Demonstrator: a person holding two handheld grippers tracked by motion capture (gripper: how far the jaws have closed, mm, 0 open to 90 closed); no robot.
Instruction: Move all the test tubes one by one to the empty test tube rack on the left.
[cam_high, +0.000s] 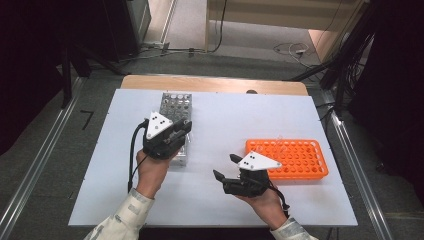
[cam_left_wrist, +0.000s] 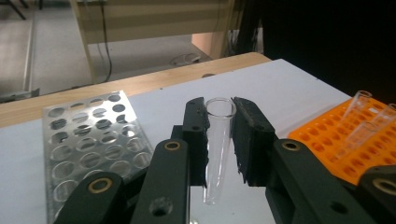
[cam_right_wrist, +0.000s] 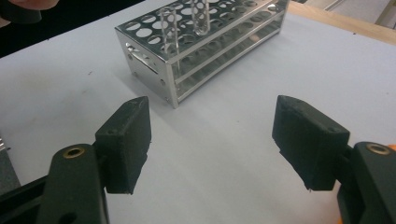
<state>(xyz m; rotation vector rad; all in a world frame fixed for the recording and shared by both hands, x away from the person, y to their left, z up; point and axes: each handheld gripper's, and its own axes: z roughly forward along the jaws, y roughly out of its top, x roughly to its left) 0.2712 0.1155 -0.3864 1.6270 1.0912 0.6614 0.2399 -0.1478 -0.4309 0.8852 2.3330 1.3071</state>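
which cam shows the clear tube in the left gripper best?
Left gripper view: the clear tube stands upright, clamped between the left gripper pads, rim and rounded tip visible. In the high view the gripper body hides it. The right gripper view faces the metal rack, not this tube.

On the tabletop (cam_high: 220, 195), the metal rack (cam_high: 176, 111) stands at my left and the plastic rack (cam_high: 295, 159) at my right, well apart. My left fingers (cam_left_wrist: 194, 123) sit above the metal rack's near end, a tube (cam_left_wrist: 218, 144) between them. Tubes, perhaps three, stand in the plastic rack's far corner.
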